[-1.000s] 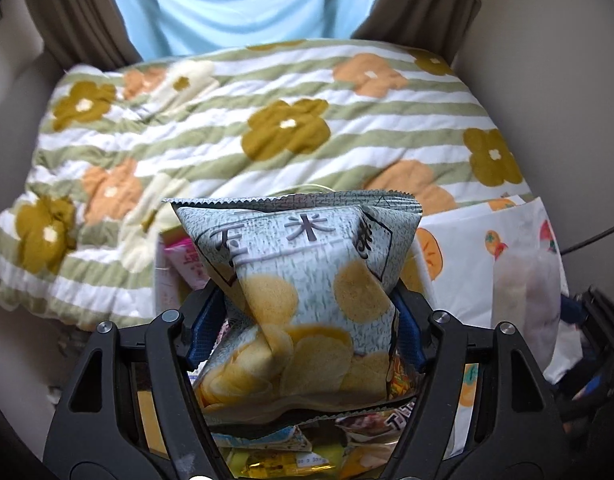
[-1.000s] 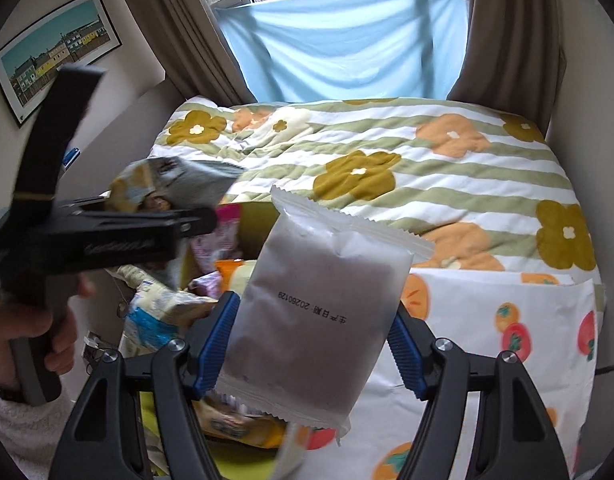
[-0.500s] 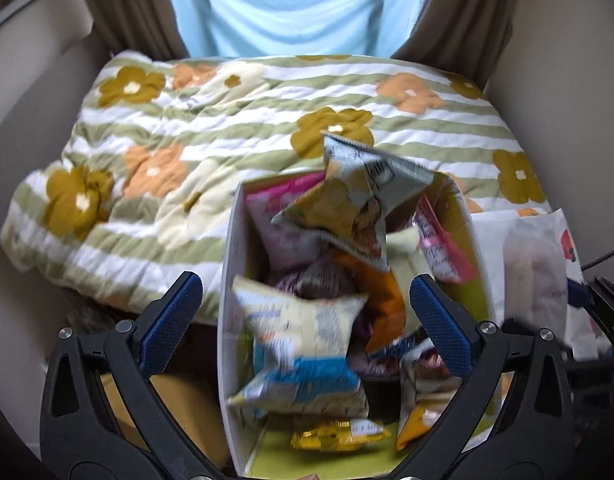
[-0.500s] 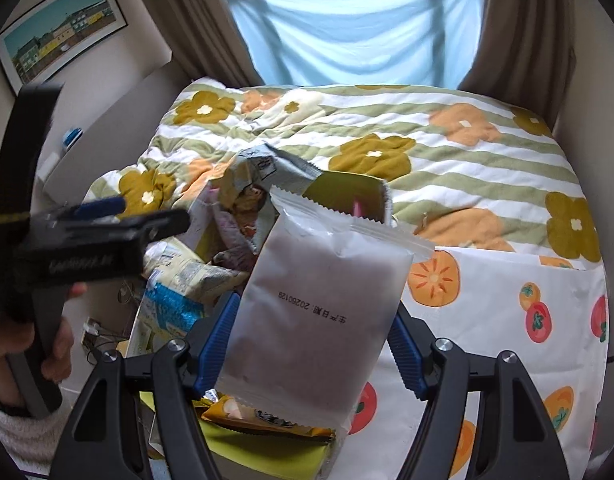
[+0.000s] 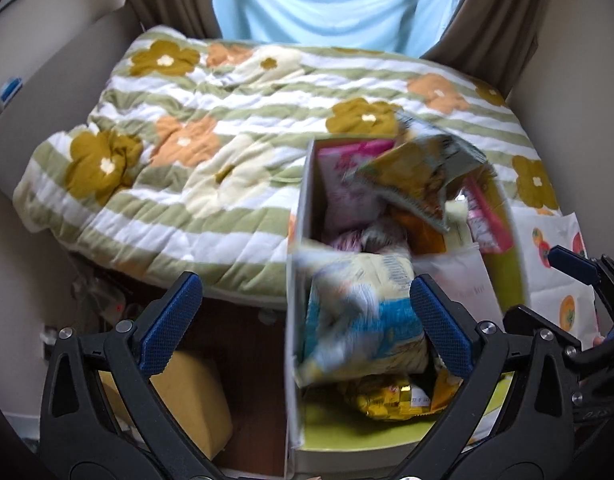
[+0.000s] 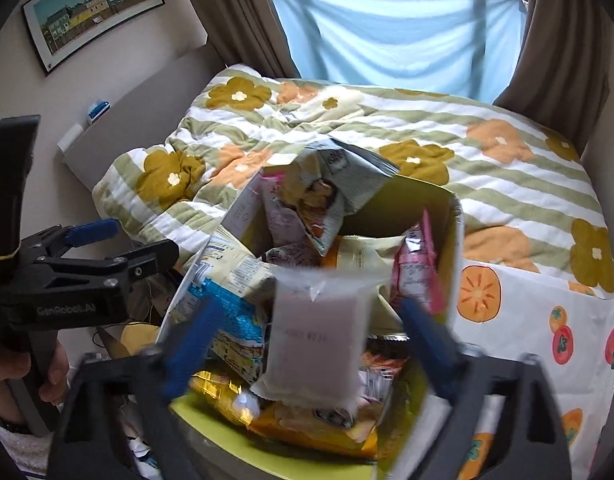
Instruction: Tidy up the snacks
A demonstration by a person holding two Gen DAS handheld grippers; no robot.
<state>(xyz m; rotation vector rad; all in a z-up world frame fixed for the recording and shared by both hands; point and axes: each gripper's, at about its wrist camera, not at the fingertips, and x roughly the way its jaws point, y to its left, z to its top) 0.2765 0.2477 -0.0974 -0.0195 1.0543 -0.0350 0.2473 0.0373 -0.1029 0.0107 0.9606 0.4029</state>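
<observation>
Both tongs are spread wide with nothing pinched, the left gripper (image 5: 303,312) and the right gripper (image 6: 307,336) whose jaws just opened, and the pale snack pack (image 6: 315,340) sits loose over the full snack box (image 6: 457,240).

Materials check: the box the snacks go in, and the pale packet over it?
Box: looks like thin cardboard, matte, white outside and yellow-green inside; flat folded walls with raw edges. Pale packet: probably frosted plastic film, semi-matte; crimped, serrated end seals and printed date text.
</observation>
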